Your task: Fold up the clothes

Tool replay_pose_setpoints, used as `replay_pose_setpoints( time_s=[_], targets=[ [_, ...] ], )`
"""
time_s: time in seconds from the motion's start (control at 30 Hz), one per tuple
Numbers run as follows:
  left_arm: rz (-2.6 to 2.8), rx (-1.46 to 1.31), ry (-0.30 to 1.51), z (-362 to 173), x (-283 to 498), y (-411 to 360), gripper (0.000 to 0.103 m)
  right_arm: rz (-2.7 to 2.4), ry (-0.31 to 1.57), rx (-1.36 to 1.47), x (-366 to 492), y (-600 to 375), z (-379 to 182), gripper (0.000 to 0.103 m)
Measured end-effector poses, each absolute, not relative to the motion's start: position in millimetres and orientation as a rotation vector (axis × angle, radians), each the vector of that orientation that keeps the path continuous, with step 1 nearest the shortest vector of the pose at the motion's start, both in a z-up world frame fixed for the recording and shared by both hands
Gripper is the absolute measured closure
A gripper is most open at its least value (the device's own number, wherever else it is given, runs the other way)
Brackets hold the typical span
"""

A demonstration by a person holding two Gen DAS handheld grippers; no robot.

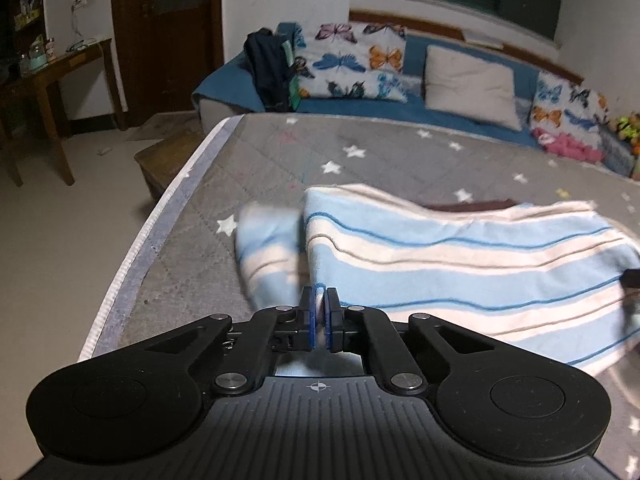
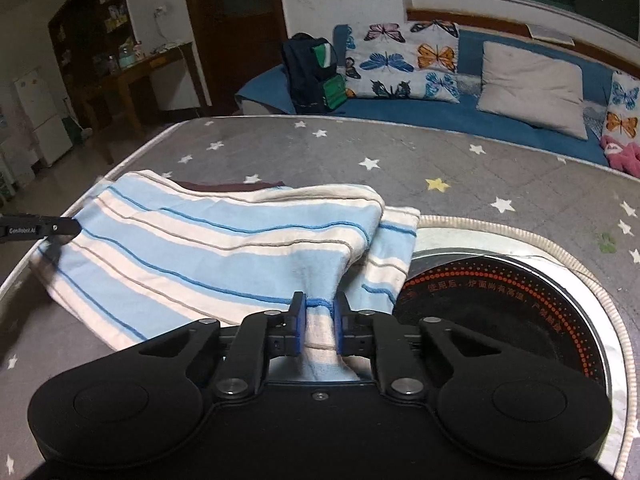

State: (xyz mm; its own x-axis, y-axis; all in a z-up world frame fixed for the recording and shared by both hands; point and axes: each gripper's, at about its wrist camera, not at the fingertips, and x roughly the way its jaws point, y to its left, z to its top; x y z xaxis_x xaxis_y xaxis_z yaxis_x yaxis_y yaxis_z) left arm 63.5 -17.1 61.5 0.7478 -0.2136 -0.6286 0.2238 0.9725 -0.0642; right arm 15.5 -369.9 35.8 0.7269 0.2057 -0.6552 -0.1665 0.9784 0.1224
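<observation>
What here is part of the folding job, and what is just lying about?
In the job: striped towel; left hand-held gripper and right hand-held gripper, both clamped on it.

Lying about: backpack, butterfly pillow, grey pillow, round cooktop.

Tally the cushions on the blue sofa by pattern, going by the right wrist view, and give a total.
Butterfly-print cushions: 2
Plain grey cushion: 1
Total: 3
</observation>
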Motion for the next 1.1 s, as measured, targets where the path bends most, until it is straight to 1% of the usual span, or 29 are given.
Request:
replay_pose_setpoints(
  time_s=[0.3,0.4,0.53,0.63,0.67,0.7,0.77,0.83,0.9,1.0,1.1],
  targets=[
    [-0.367,0.009,0.659,74,10,-9,0.099,0.312,0.738,0.019,-30,-369,53,0.089],
    [-0.419,0.020,0.686,72,-7,-8,0.099,0.337,0.764,0.010,-39,-369,52,0.089],
    [-0.421,0.050,0.718,66,-7,-7,0.099,0.343,0.802,0.006,-46,-372,48,0.088],
    [-0.407,0.044,0.744,62,2,-8,0.098,0.329,0.806,0.028,-42,-377,46,0.079],
    [-0.405,0.043,0.746,61,4,-7,0.098,0.327,0.806,0.045,-39,-379,45,0.072],
    [-0.398,0.040,0.750,61,8,-6,0.098,0.323,0.805,0.054,-35,-380,45,0.067],
    [-0.393,0.035,0.752,59,14,-6,0.096,0.312,0.801,0.058,-28,-380,44,0.064],
    [-0.388,0.020,0.759,58,23,-5,0.085,0.300,0.799,0.066,-21,-382,43,0.060],
    [-0.376,0.025,0.759,57,29,-5,0.078,0.283,0.802,0.073,-12,-383,40,0.058],
    [-0.358,0.034,0.766,54,44,-9,0.076,0.255,0.817,0.087,5,-387,32,0.058],
    [-0.343,0.044,0.777,50,58,-12,0.071,0.242,0.824,0.109,17,-392,24,0.058]
  ],
)
